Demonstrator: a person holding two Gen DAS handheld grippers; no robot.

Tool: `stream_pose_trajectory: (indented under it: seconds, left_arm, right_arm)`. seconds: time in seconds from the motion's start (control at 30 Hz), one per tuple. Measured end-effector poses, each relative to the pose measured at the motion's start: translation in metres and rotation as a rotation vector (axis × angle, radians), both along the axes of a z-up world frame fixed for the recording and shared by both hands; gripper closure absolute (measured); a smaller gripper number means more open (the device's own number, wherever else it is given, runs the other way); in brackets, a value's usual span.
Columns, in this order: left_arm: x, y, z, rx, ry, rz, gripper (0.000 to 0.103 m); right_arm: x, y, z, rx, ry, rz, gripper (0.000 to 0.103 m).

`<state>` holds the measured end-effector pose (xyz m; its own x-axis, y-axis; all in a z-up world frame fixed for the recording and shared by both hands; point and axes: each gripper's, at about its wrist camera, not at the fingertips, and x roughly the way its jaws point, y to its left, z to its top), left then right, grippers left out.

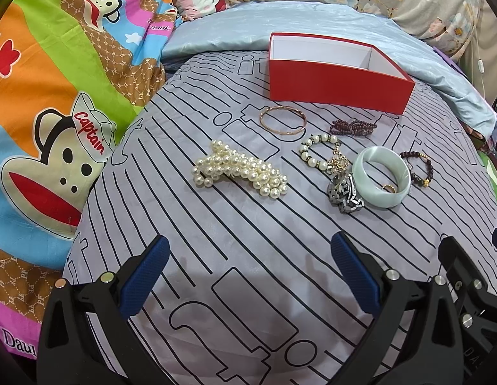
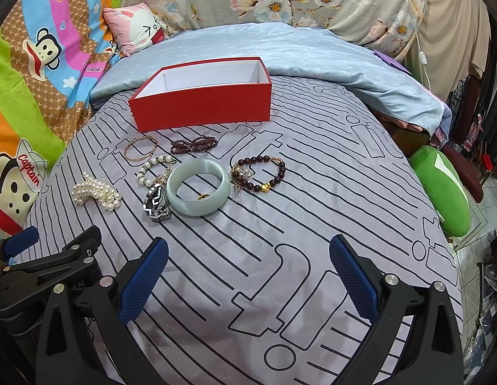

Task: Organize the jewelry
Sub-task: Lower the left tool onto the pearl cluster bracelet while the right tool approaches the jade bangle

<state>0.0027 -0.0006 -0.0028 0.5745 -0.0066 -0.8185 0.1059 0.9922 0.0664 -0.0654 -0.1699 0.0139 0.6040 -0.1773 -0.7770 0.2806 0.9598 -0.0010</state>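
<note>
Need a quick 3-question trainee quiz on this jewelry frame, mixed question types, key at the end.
1. True or false: the red box already holds jewelry.
2. What lies inside the pale green bangle? A) a small gold ring B) a pearl C) nothing
3. Which gripper is open: the left gripper, the right gripper, or both?

Key:
1. False, the visible inside is bare.
2. A
3. Both, holding nothing.

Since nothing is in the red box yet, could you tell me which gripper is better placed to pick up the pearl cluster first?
Probably left. The pearl cluster lies ahead of the open left gripper, while it sits far to the side of the right gripper.
</note>
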Motion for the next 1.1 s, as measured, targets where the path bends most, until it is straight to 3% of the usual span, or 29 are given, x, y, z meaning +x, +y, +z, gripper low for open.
stream_pose_trajectory:
  seconds: [0.5, 0.8, 1.1]
  left_arm:
    - [0.009, 0.008, -0.013, -0.005, 0.023, 0.014, 0.005]
    - [0.028, 0.034, -0.023, -0.021, 0.043, 0.094, 0.005]
    - [0.070, 0.036, -0.023, -0.158, 0.103, 0.175, 0.005]
  right_arm:
    - [0.007, -0.007, -0.010, 0.023, 0.023, 0.000, 0.005]
    - [0.021, -0.011, -0.022, 0.050, 0.042, 0.016, 0.005]
    - [0.034, -0.014, -0.027, 0.056, 0.052, 0.020, 0.005]
